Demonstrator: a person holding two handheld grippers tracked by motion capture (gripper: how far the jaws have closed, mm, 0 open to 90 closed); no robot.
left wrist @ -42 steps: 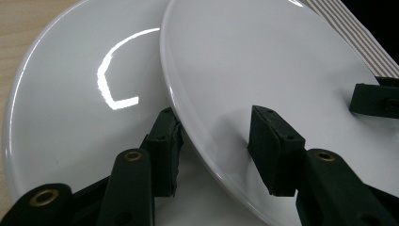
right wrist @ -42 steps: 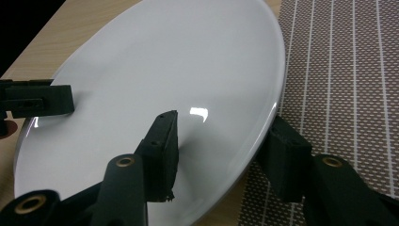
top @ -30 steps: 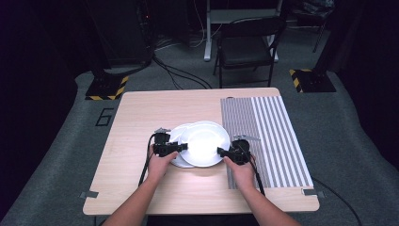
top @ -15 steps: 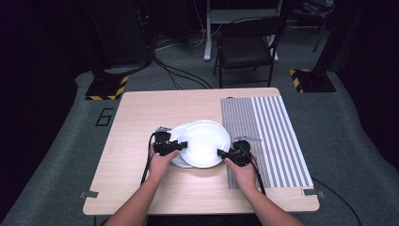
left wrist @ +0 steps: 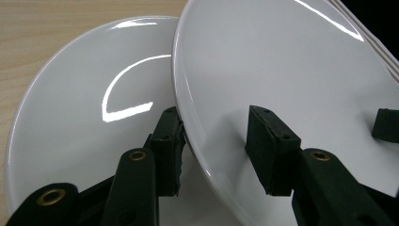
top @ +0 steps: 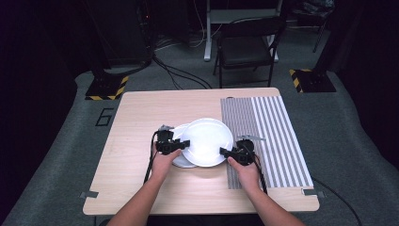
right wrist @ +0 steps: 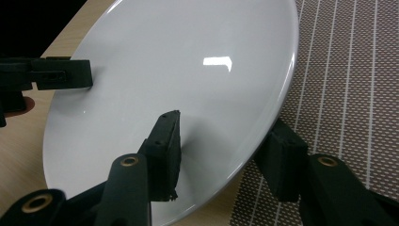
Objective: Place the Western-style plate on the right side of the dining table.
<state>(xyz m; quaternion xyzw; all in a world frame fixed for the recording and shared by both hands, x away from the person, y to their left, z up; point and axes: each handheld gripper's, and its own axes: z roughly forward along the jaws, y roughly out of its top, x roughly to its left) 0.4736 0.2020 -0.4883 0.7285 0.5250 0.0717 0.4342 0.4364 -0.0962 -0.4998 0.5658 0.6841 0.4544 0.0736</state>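
Observation:
Between my two grippers hangs a white plate [top: 207,141], tilted and raised off the table. My left gripper [top: 187,142] is shut on its left rim, one jaw under the rim and one over the plate [left wrist: 282,70]. At the opposite rim my right gripper [top: 222,151] is shut on the same plate [right wrist: 188,70]. A second white plate [top: 179,161] lies flat on the wood beneath, partly covered by the raised one, and is seen close up in the left gripper view [left wrist: 94,94]. The held plate's right edge overhangs the striped mat [top: 268,136].
The light wooden table [top: 136,117] carries the brown and white striped mat [right wrist: 353,70] on its right side. A black folding chair [top: 244,47] stands beyond the far edge, with cables on the grey floor. Bare wood lies to the left and front.
The held plate and both grippers have drifted slightly to the right, toward the striped mat. The lower plate has stayed put.

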